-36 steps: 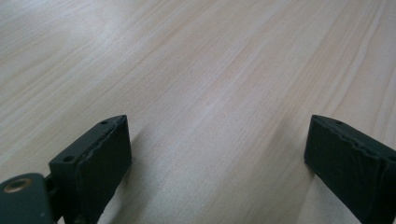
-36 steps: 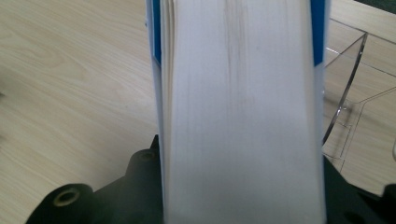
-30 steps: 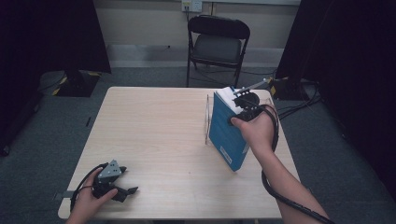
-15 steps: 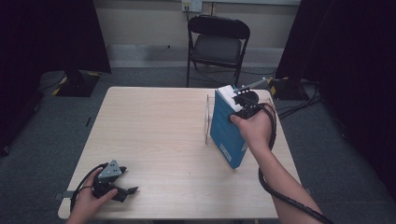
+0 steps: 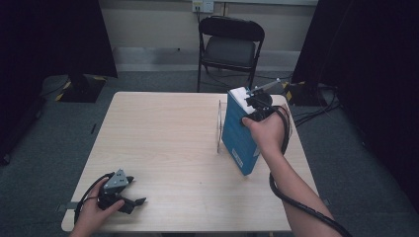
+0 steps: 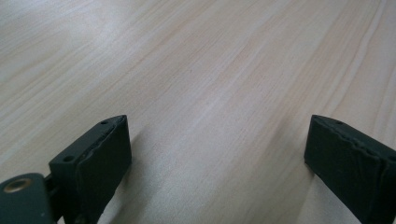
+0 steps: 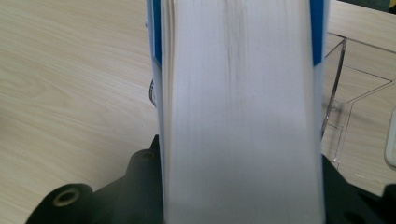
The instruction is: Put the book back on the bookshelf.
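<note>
On the light wooden table (image 5: 178,143), the thick blue-covered book (image 5: 239,136) stands on the right half, tilted, just right of the clear acrylic stand (image 5: 220,126) — the right gripper (image 5: 257,106) is at the book's far top edge. The left gripper (image 5: 129,201) rests at the near left corner, well apart. Behind the table's far edge stands the black folding chair (image 5: 230,47).

A pale wooden counter (image 5: 168,143) fills the middle of the frame. A black folding chair (image 5: 230,47) stands beyond its far edge at upper centre. Dark curtains (image 5: 49,39) hang at both upper corners over grey floor (image 5: 44,133).
</note>
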`<state>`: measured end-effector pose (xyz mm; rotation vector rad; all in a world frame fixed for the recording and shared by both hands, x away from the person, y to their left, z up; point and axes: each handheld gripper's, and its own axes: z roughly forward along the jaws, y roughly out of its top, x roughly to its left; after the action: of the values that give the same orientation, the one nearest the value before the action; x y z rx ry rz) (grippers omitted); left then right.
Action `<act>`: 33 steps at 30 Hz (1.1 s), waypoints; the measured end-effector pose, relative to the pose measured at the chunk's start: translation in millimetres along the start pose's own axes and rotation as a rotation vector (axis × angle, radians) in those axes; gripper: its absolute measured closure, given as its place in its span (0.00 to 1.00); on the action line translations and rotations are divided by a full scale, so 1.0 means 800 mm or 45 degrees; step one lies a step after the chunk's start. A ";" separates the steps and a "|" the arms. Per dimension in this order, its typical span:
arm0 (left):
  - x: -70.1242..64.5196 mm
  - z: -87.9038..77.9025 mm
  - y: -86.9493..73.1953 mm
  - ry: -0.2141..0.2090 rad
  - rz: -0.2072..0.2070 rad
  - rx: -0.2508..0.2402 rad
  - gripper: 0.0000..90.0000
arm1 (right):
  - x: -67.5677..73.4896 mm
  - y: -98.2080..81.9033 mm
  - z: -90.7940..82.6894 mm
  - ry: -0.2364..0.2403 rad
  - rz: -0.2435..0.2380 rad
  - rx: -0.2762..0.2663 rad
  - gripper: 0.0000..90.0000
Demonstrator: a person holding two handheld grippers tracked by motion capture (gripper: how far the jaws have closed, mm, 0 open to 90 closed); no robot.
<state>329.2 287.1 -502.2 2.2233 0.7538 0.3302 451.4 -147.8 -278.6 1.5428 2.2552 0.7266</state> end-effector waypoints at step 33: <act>-0.002 0.000 -0.001 -0.008 -0.020 -0.004 0.08 | 0.002 0.023 0.027 -0.033 0.083 -0.024 0.69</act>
<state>328.0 286.4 -502.7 2.2134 0.7665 0.3161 476.4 -136.1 -285.5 1.6140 2.1823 0.7389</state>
